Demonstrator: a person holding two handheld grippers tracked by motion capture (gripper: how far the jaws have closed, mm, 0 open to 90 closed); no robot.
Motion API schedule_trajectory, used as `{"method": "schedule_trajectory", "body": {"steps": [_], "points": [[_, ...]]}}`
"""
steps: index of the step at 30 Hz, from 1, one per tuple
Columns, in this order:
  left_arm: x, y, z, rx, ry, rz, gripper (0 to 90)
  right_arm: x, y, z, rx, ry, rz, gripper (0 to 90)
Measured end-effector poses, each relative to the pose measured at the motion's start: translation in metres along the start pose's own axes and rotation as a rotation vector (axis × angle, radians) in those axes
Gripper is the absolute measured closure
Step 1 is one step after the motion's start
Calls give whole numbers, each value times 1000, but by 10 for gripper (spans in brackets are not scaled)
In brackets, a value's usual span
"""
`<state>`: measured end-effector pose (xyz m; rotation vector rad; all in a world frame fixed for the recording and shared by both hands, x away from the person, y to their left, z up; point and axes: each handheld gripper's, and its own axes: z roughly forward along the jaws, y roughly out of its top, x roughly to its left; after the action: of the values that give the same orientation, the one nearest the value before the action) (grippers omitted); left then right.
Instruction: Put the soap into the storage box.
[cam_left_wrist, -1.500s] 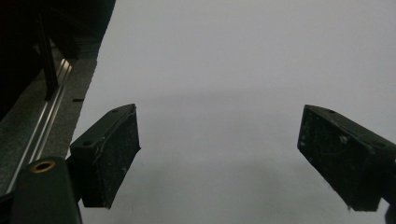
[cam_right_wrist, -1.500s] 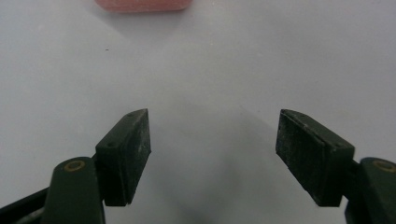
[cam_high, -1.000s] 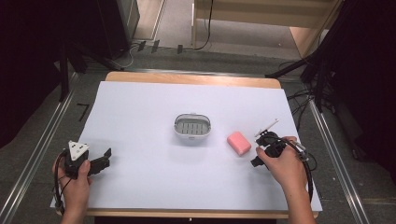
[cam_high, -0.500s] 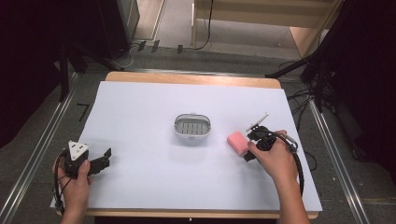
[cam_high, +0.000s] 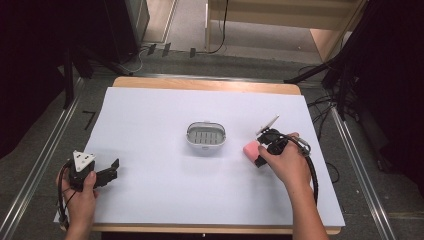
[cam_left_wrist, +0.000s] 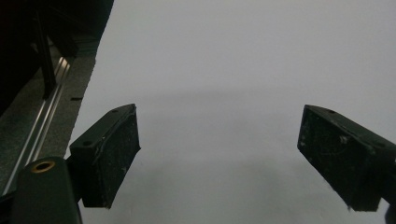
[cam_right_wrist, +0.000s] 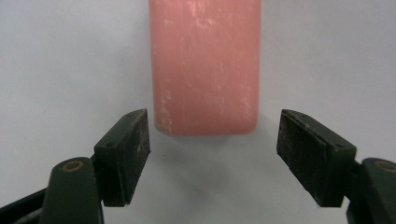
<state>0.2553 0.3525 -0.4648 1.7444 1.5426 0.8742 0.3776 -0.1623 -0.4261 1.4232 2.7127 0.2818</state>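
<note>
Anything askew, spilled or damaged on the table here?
Nothing stands out. The pink soap lies flat on the white table, scuffed but whole, beside the empty soap dish. The right gripper is closing around its near end.

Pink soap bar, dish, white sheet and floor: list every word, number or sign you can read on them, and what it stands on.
"7": a dark mark like this digit on the grey floor, left of the table.
Pink soap bar: no writing.
Soap dish: none readable.
White sheet: blank.

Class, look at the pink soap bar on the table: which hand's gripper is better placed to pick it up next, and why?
Right. The right gripper is lined up on the pink soap bar, jaws closing, not yet touching. The left gripper rests far across the table.
</note>
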Motion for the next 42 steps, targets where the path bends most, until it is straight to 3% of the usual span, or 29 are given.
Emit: {"method": "schedule_trajectory", "body": {"steps": [16,42], "points": [[0,0,0,1,-1,-5,137,6,29,10,3,-18,-33,282],[0,0,0,4,-2,-6,136,4,38,26,34,13,-60,385]]}}
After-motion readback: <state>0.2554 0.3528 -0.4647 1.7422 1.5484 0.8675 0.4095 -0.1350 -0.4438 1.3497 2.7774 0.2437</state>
